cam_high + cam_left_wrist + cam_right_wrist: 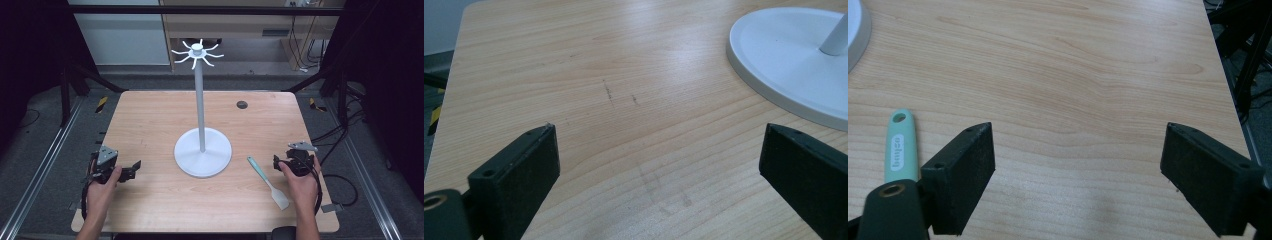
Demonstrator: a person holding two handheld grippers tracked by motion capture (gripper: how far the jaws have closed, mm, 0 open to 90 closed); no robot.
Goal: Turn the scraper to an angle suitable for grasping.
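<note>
A spatula (268, 183) lies flat on the wooden desk (150, 120), near the right front corner, just to the left of the right tongs (276, 162) and apart from them. It has a slim mint-green handle and a pale, whitish blade that widens toward a squared end; the handle end points up toward the middle of the desk and the blade end toward the person's edge, so the tool lies at a slant. In the right gripper view the handle's tip (900, 145) shows a small hanging hole and a white label with lettering, beside and partly behind the left jaw, not between the two. The right tongs (1079, 160) stand wide apart with only bare wood between the jaws, held low over the desk by the person's right hand (300, 182). A tall white stand (202, 145) rises from a round, flat base at the middle of the desk, its thin post topped by a ring of short curved hooks; the spatula lies just right of that base without touching it. At the left front, the left hand (102, 187) holds the left tongs (134, 169), pointed toward the stand's base. In the left gripper view these tongs (659, 160) also gape wide, empty, with the base's rim (774, 95) at upper right.
</note>
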